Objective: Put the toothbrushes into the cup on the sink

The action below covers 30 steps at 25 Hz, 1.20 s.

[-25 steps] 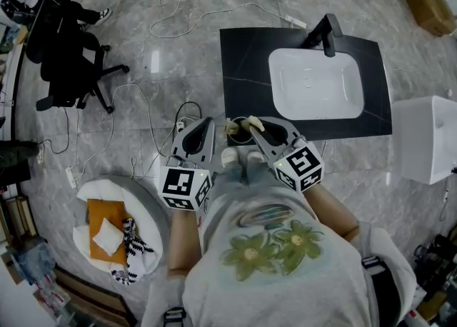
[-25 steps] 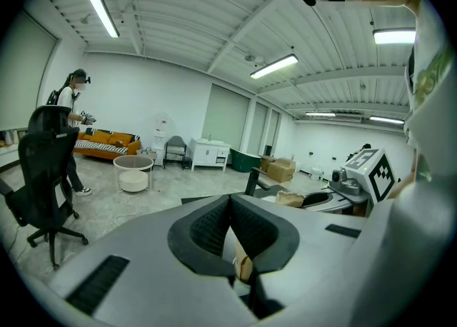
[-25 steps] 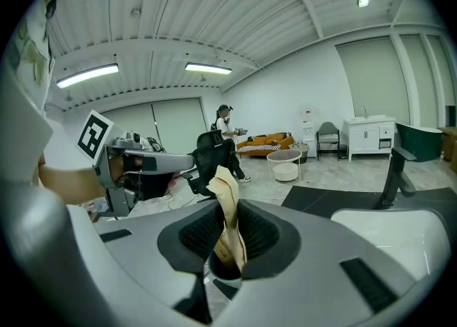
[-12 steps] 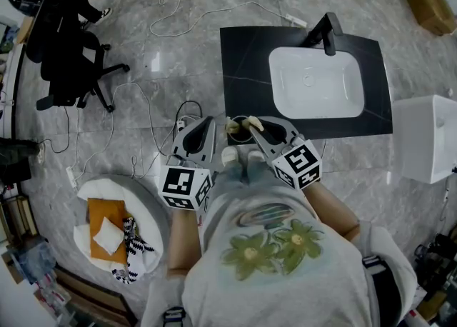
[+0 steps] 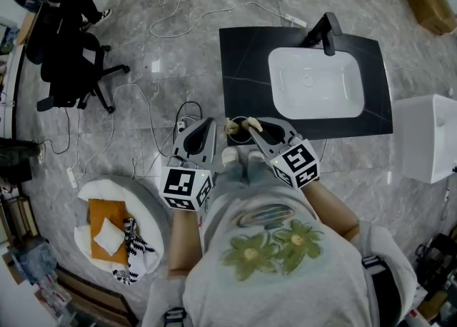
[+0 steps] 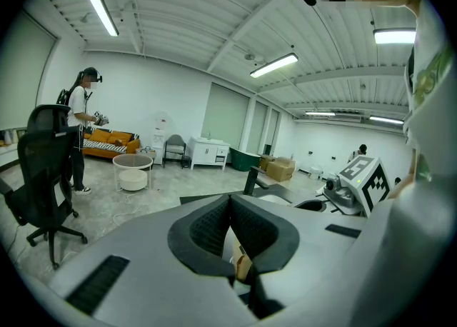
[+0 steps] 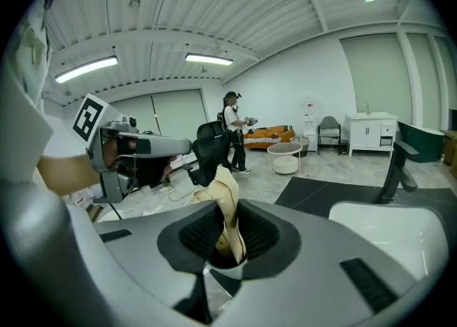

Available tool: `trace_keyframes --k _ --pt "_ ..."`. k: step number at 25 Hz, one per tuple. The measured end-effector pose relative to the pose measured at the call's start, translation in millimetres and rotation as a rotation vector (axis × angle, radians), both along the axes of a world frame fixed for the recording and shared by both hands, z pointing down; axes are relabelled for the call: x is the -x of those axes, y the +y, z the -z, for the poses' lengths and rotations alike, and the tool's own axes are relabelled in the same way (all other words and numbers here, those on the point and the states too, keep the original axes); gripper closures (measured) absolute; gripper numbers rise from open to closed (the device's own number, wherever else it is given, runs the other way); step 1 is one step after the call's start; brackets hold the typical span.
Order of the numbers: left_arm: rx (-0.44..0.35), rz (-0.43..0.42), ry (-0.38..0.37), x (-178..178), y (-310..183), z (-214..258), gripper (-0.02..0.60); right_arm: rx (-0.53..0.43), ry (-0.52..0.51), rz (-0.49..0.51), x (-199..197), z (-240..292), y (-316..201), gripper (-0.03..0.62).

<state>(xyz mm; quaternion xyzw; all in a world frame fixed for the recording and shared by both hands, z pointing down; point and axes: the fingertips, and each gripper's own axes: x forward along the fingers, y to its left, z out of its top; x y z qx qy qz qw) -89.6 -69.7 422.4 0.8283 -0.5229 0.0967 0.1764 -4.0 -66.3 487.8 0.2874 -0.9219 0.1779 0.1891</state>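
Toothbrush (image 7: 225, 185), a pale tan piece with a rounded top, stands upright between the pads of the right gripper (image 7: 230, 220), whose jaws are clamped on its lower part. No print on it can be read. The only markings in sight are the black-and-white square patterns on the left marker cube (image 5: 184, 186) and the right marker cube (image 5: 296, 165).

From the head view both grippers are held close to the person's chest, tips side by side at the near left corner of the black counter (image 5: 239, 61). Between the tips shows a small dark round mouth (image 5: 243, 130), probably the cup, with tan bits on either side of it.

The left gripper (image 6: 230, 208) has its jaws pressed together. A small tan and white scrap shows in the gap under its pads, and I cannot tell whether it is gripped.

The white basin (image 5: 315, 83) and black faucet (image 5: 328, 33) lie farther along the counter, well apart from the grippers. A black office chair (image 5: 68, 61), loose cables (image 5: 200, 18), a round white cushion with an orange cloth (image 5: 107, 229) and a white box (image 5: 428, 140) sit on the floor around. Another person (image 6: 80, 126) stands by an orange sofa (image 6: 107, 140).
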Motion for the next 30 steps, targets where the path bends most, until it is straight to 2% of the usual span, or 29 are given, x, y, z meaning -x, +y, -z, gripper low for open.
trace_keyframes --k 30 --pt "0.008 0.021 -0.006 6 6 -1 0.563 0.034 0.058 0.033 5 -29 5 0.517"
